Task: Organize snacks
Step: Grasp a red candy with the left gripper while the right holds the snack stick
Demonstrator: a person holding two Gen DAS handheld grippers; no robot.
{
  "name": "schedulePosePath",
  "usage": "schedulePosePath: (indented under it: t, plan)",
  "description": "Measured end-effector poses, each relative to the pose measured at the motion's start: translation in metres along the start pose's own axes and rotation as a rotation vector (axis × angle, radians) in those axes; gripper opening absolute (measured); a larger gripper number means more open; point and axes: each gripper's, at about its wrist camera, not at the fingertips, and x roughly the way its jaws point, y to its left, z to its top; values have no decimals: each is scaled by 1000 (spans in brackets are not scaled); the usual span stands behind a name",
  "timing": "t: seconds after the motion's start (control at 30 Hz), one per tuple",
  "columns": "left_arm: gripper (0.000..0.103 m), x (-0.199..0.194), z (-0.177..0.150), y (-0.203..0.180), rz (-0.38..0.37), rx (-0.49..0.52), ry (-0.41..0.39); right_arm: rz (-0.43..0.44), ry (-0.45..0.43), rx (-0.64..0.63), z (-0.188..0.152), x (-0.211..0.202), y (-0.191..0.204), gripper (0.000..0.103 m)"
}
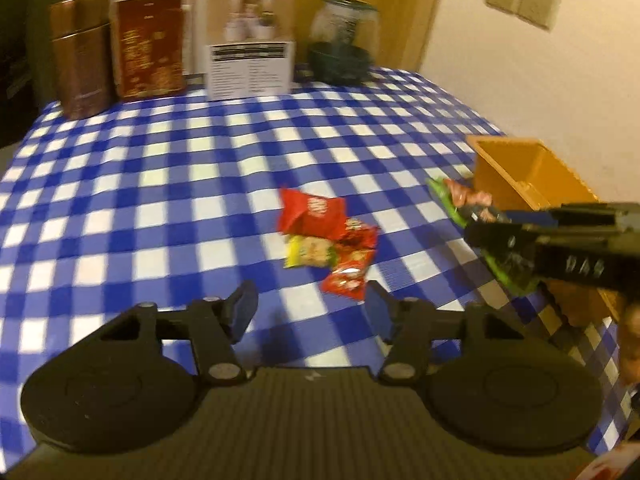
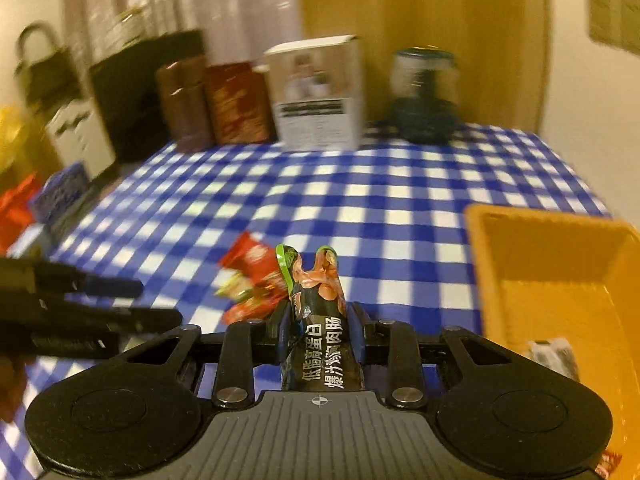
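Left wrist view first: the left gripper point(image 1: 310, 306) hangs low over the checked counter point(image 1: 160, 200), its fingers point(image 1: 244, 306) spread wide apart with nothing between them, and just beyond their tips lies the little heap of snack packets point(image 1: 326, 240), red ones over a yellow one. That aim looks deliberate: my read is that this hand is lined up to take the next packet from the heap. Off to the right, the right gripper point(image 1: 500, 236) reaches in from the edge with a green-and-black sausage packet point(image 1: 464, 204) pinched in its tip, raised off the cloth just in front of the orange bin point(image 1: 516, 168). Along the far edge stand two brown tins point(image 1: 116, 48), a white box point(image 1: 250, 40) and a glass jar point(image 1: 344, 40), well apart from the action.

Over to the right wrist view: the right gripper point(image 2: 318, 332) has its fingers point(image 2: 356, 328) clamped on the sausage packet point(image 2: 316, 320), which stands upright between them, its top flaring out above the grip. Held by its lower body like that, it should drop cleanly once released. The orange bin point(image 2: 520, 260) sits just to the right, open side up, with a dark packet point(image 2: 554, 356) already lying in it. So the bin is plainly the collecting place, and this packet seems bound for it. The snack packets point(image 2: 252, 280) wait on the counter point(image 2: 360, 200) to the left, with the left gripper point(image 2: 132, 304) showing at the edge beside them. The view is blurred.
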Motion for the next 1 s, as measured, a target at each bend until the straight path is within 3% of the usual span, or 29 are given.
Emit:
schedulePosePath:
  t: [0.17, 0.5, 1.0]
  plan:
    - [34, 30, 5, -9, -49, 27, 21, -13, -6, 43, 5, -2, -15, 31]
    - [29, 55, 7, -23, -58, 86, 30, -9, -3, 80, 6, 0, -21, 31]
    - [27, 65, 8, -20, -56, 83, 21, -6, 1, 83, 6, 4, -16, 31]
